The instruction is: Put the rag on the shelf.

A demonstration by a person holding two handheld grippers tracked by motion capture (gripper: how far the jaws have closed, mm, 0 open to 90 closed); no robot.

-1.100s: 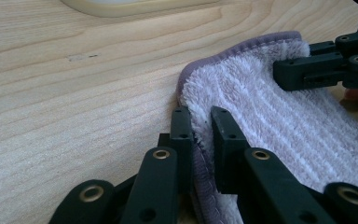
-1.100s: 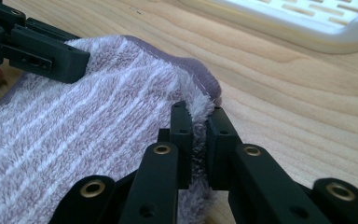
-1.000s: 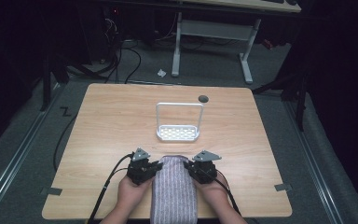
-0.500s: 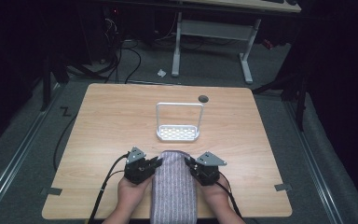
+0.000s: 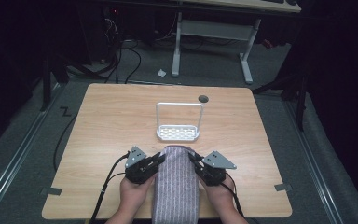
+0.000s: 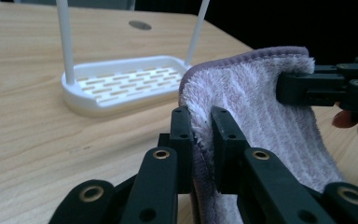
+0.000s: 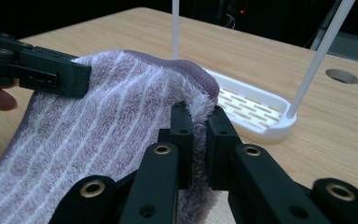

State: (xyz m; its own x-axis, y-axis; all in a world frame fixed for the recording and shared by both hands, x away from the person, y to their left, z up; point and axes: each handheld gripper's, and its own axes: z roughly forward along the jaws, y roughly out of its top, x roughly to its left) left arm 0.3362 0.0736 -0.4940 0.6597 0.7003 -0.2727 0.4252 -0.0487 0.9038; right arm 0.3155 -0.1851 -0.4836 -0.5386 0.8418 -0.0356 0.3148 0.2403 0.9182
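The left gripper [image 5: 157, 160] and right gripper [image 5: 194, 160] each pinched a side of the striped towel [image 5: 176, 184] tight. Its near end was cut off at the table [image 5: 98, 140] edge. Just behind stood the white rack [image 5: 178, 134].

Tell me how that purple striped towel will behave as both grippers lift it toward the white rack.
Probably floppy: the purple striped towel already curves and droops between the left gripper and right gripper. Its fluffy pile likely grips the jaws well, so slipping seems unlikely. It looks light, though the hanging end may drag against the white rack.
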